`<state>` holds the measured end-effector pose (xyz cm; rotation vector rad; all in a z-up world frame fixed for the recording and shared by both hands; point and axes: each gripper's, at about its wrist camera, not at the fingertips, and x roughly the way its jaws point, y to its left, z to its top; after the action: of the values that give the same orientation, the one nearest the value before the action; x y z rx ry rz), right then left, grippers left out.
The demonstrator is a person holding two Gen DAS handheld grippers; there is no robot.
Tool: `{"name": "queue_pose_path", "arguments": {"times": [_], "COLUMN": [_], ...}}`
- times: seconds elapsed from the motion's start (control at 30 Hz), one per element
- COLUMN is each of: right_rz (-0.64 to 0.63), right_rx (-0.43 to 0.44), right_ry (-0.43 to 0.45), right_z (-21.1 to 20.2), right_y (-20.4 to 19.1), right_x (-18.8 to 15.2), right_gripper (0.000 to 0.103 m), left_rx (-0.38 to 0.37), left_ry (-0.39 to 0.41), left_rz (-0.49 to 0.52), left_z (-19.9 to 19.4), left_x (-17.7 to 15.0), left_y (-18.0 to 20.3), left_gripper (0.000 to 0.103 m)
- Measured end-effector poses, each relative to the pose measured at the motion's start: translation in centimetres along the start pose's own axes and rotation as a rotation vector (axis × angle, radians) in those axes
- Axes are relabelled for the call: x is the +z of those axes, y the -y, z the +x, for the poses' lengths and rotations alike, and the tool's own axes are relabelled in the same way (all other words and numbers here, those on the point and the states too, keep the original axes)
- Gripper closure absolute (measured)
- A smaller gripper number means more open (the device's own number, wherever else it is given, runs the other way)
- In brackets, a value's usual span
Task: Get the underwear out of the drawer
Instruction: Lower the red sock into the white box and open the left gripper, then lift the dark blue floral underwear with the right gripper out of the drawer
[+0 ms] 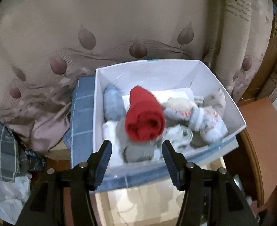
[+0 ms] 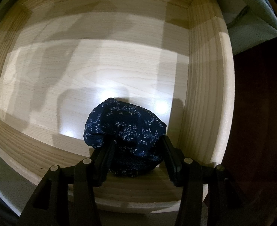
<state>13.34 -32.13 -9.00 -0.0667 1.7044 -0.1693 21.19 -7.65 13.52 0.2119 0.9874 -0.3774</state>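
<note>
A red rolled underwear [image 1: 145, 120] lies blurred on top of other rolled garments in a white box [image 1: 221, 88], partly over a grey roll [image 1: 138, 150]. My left gripper [image 1: 136, 144] stands open just in front of it, with nothing between its pads. In the right wrist view, a dark blue underwear with small white flowers [image 2: 127, 120] sits near the front right corner of a pale wooden drawer [image 2: 204, 75]. My right gripper [image 2: 136, 140] points down into the drawer and is shut on this bundle, one finger on each side.
The white box also holds a light blue roll [image 1: 113, 103] and patterned pale rolls [image 1: 204, 120]. It rests on a blue checked cloth [image 1: 81, 113] before a leaf-print curtain [image 1: 119, 28]. Plaid fabric [image 1: 0, 146] lies left, red-brown furniture [image 1: 255, 131] right.
</note>
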Motion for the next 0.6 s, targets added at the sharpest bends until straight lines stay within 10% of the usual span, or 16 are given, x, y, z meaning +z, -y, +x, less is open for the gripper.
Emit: {"name": "queue_pose_path", "arguments": {"times": [0.6], "right_rz": [0.036], "right_rx": [-0.011], "right_ry": [-0.162], "right_z": [0.9], "right_y": [-1.0], "right_x": [2.6], "right_gripper": [0.038], "left_rx": [0.026], "left_ry": [-0.115], "left_rz": [-0.153], "left_z": [2.6], "left_x": [-14.2], "left_y": [-3.1], "left_gripper": [0.046]}}
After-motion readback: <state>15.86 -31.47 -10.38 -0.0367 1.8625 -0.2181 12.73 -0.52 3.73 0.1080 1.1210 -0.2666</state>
